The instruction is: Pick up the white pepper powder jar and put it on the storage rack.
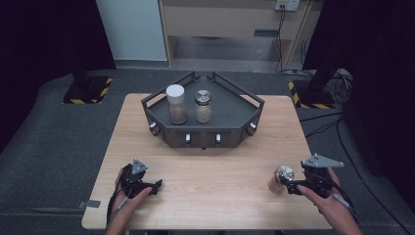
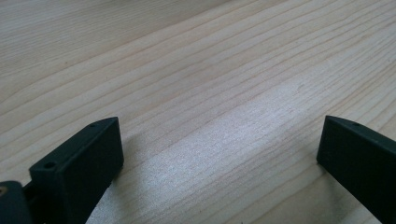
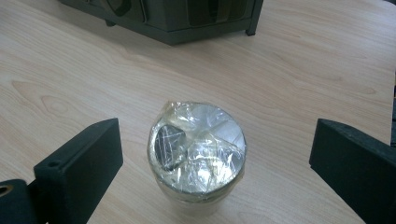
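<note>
Where the bench (image 1: 205,196) nears its front right corner, a small jar (image 3: 197,151) with a shiny, film-wrapped lid stands upright on the wood, between the wide-spread jaws of the right gripper (image 1: 289,184), which touch nothing. Near the front left corner the left gripper (image 1: 152,186) rests low over bare wood, jaws equally wide and empty. At the far edge a dark tray (image 1: 230,110) holds a white-lidded jar (image 1: 176,104) and a metal-lidded jar (image 1: 203,106) side by side.
</note>
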Demonstrator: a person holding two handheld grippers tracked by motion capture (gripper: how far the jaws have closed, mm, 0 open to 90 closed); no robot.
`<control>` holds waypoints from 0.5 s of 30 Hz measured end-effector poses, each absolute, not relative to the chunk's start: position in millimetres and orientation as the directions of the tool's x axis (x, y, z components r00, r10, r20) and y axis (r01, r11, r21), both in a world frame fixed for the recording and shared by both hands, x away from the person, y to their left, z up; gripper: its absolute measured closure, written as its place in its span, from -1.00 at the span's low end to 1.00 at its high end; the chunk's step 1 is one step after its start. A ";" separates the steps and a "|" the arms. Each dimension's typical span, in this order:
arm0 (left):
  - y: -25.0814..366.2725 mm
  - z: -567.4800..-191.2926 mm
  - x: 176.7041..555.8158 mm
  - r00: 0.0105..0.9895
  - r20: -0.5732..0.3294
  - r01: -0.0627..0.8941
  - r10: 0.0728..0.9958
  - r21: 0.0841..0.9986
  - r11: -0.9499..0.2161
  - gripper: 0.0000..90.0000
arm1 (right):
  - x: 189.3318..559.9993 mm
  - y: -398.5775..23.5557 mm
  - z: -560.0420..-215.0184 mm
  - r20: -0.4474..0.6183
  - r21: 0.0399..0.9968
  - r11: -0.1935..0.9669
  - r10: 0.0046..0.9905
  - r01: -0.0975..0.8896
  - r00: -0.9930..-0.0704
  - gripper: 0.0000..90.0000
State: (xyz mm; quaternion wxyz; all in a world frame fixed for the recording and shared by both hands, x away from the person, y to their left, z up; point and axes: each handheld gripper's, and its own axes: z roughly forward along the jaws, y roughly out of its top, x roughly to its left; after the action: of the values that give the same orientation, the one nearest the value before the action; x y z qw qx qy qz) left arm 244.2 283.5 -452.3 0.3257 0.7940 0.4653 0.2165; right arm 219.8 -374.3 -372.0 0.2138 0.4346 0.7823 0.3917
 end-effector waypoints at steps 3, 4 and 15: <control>283.5 -452.3 244.2 0.473 0.041 0.598 0.880 0.719 -0.355 -1.00 | 219.1 -375.1 -374.5 0.004 0.795 0.319 0.848 0.516 -0.530 -0.94; 283.5 -452.3 244.2 0.473 0.041 0.598 0.880 0.719 -0.355 -1.00 | 218.9 -375.2 -375.1 0.002 0.794 0.321 0.848 0.516 -0.531 -0.94; 283.5 -452.3 244.2 0.473 0.041 0.598 0.880 0.719 -0.355 -1.00 | 216.8 -380.9 -382.1 0.021 0.793 0.304 0.852 0.528 -0.523 -0.94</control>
State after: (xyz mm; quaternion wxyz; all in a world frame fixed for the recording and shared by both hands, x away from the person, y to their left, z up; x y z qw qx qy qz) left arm 244.2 283.5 -452.3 0.3257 0.7940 0.4654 0.2165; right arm 216.8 -380.9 -382.1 0.2078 0.4422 0.7802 0.3906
